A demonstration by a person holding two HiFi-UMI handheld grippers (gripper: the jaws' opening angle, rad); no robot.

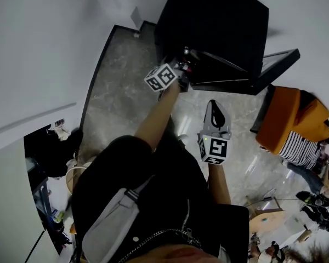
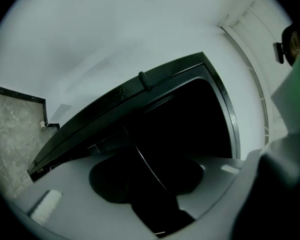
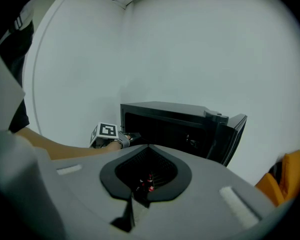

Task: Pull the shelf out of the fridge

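The person wears a black top (image 1: 170,185) with a zip, crossed by a pale grey strap (image 1: 112,218). The grey left gripper (image 1: 184,69) and right gripper (image 1: 214,106) each carry a white cube with black square markers.

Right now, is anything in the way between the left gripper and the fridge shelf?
Nothing visible does. The fridge door is swung open, and the open left gripper is at its dark opening.

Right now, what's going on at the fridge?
A person is working at the fridge, whose door is swung open. The left gripper is at the opening with its jaws apart. A thin wire, possibly the shelf's edge, shows between them, ungripped. The right gripper hangs back, shut and empty. The shelf isn't out yet.
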